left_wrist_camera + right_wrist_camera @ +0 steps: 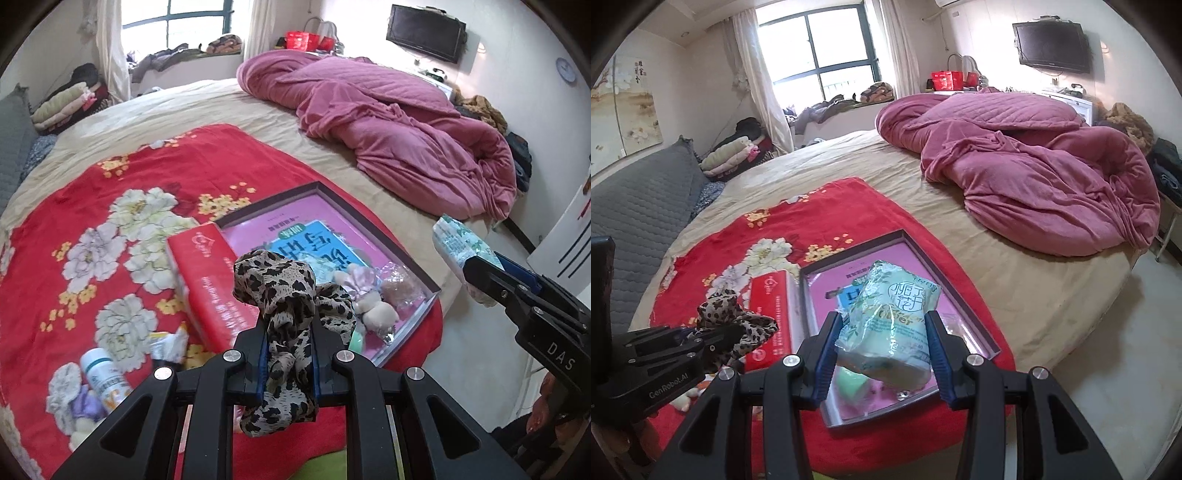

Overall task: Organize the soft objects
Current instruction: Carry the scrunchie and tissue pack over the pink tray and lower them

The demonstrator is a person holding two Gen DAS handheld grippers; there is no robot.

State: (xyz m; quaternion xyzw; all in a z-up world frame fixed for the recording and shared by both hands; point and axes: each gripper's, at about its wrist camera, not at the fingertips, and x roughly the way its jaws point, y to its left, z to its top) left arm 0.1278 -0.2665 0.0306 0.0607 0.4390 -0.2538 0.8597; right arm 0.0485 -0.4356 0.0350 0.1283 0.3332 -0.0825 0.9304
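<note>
My left gripper (289, 332) is shut on a leopard-print cloth (275, 280) that bunches above and below its pads. It hangs over the near edge of a shallow grey-rimmed box (321, 186) holding a pink and blue book, a small plush toy (369, 306) and a clear packet. My right gripper (882, 319) is shut on a pale green tissue pack (890, 314), held above the same box (849, 240). In the left wrist view the right gripper (491, 280) and the tissue pack (458, 243) sit off the bed's right edge. The right wrist view shows the left gripper (713, 336) with the cloth (735, 314) at the left.
A red carton (207, 273) lies left of the box on a red floral blanket (110, 184). A white bottle (101, 376) and a crumpled tube (170, 343) lie near the blanket's front. A pink duvet (388, 122) is heaped at the far right of the bed.
</note>
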